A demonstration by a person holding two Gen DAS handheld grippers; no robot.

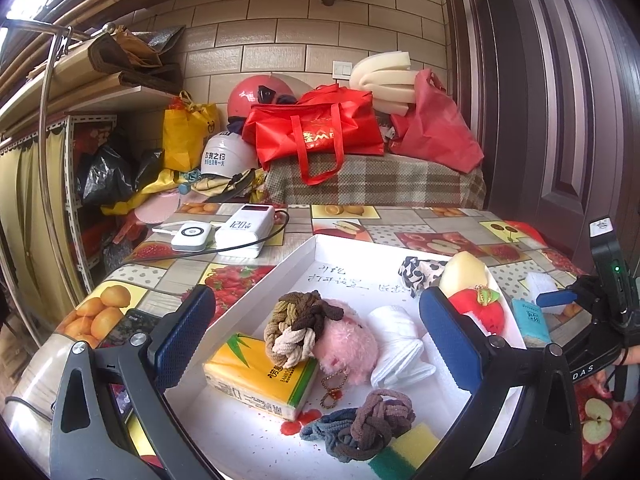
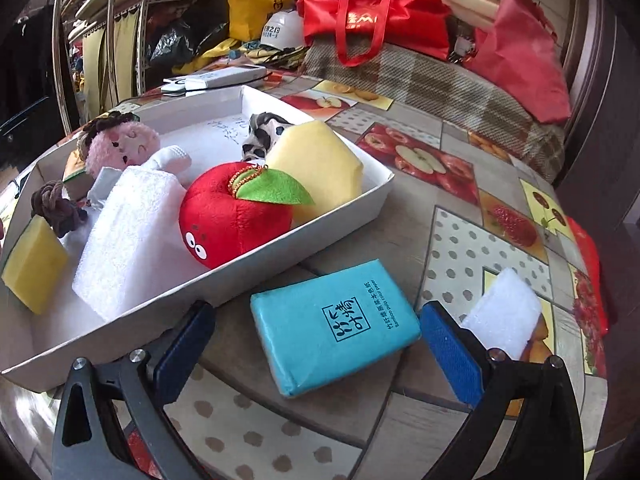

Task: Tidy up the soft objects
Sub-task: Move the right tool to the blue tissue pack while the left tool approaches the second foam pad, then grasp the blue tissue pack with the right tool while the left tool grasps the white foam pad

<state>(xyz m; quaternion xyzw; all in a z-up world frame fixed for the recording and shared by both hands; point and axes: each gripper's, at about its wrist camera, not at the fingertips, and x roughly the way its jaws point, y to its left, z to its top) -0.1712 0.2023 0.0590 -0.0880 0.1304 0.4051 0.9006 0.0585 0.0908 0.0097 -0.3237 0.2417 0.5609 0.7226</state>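
Red plush apple (image 2: 236, 216), yellow sponge block (image 2: 320, 168), white towel (image 2: 128, 240), pink plush (image 2: 124, 144) and braided hair ties (image 1: 296, 324) lying in white tray (image 2: 360, 204); blue tissue pack (image 2: 332, 326) and white sponge (image 2: 504, 316) flat on bench, beside tray.

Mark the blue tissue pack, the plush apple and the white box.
blue tissue pack (image 2: 334, 326), right wrist view, middle of its printed face
plush apple (image 2: 236, 220), right wrist view, red body
white box (image 2: 348, 204), right wrist view, outer side wall
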